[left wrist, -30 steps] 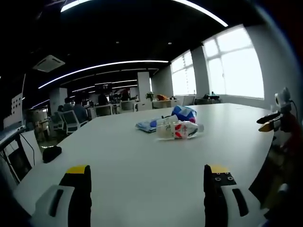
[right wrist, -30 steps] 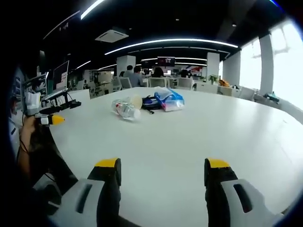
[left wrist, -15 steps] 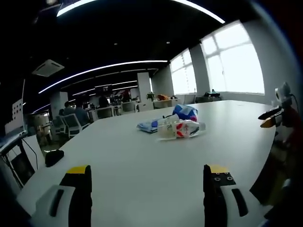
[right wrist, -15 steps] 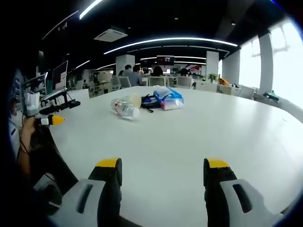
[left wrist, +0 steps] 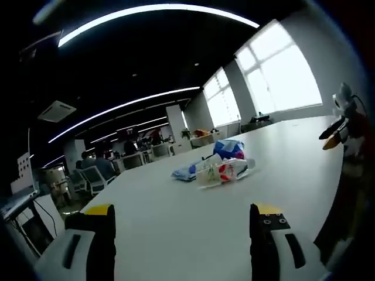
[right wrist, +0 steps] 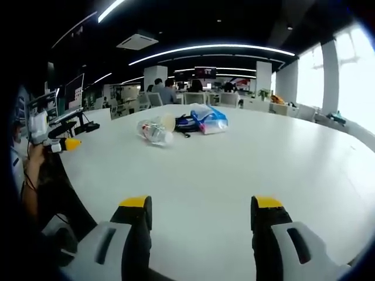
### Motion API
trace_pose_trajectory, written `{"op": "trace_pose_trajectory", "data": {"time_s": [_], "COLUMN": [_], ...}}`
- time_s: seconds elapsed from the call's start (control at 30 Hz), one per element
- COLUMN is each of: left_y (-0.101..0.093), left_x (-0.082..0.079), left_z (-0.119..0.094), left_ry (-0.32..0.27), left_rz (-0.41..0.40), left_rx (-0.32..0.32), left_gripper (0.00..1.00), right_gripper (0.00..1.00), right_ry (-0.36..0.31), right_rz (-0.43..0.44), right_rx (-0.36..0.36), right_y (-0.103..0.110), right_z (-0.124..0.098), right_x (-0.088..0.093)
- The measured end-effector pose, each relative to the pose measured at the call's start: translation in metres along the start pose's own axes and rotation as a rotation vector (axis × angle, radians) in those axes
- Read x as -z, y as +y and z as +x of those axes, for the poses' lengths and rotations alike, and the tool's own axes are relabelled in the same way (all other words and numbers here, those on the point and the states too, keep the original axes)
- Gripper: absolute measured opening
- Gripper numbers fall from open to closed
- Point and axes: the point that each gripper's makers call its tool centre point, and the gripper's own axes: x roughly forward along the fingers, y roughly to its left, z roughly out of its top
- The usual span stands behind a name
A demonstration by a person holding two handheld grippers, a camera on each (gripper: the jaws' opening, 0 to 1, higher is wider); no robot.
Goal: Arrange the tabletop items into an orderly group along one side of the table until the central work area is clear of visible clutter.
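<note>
The left gripper (left wrist: 181, 225) hovers low over the white table (left wrist: 193, 216) with its yellow-tipped jaws spread wide and nothing between them. Ahead of it, well apart from the jaws, a clear plastic bottle (left wrist: 225, 171) with a red and white label lies on its side on the table. Just behind the bottle sits a blue and white bag (left wrist: 227, 148), and a flat blue and white packet (left wrist: 183, 171) rests beside the bottle on the side away from the window (left wrist: 275, 73). The other gripper shows at the right edge of the left gripper view, near the table's edge, well clear of the bottle

The right gripper (right wrist: 200, 219) is likewise released, jaws parted and empty above the bare table (right wrist: 234, 170). From this side the bottle (right wrist: 153, 132) lies on its side well ahead of the jaws, with a clear bag with blue trim (right wrist: 208, 120) just beyond it and a dark cable (right wrist: 184, 130) between the two, though whether it touches them is unclear. The left gripper appears at the left edge of the right gripper view, held off the table's edge, well apart from the bottle. Beyond the table, seated people (right wrist: 167, 92) and office chairs (right wrist: 193, 99) sit far behind the bottle under long ceiling lights (right wrist: 211, 50)
</note>
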Motion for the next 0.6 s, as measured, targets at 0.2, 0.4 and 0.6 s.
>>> {"op": "trace_pose_trajectory", "data": {"time_s": [0.2, 0.4, 0.6], "left_y": [-0.003, -0.007, -0.009], "left_x": [0.003, -0.003, -0.009], "left_z": [0.004, 0.006, 0.008], "left_ry": [0.022, -0.006, -0.023], "left_rz": [0.056, 0.090, 0.146], "left_rx": [-0.010, -0.004, -0.017], "left_gripper": [0.95, 0.95, 0.95], "right_gripper": [0.65, 0.66, 0.65], "right_ry": [0.001, -0.006, 0.002], "right_rz": [-0.006, -0.007, -0.006], "right_rx": [0.002, 0.006, 0.009], "right_y": [-0.001, -0.003, -0.004], "right_z": [0.000, 0.000, 0.001], "right_x": [0.001, 0.000, 0.002]}}
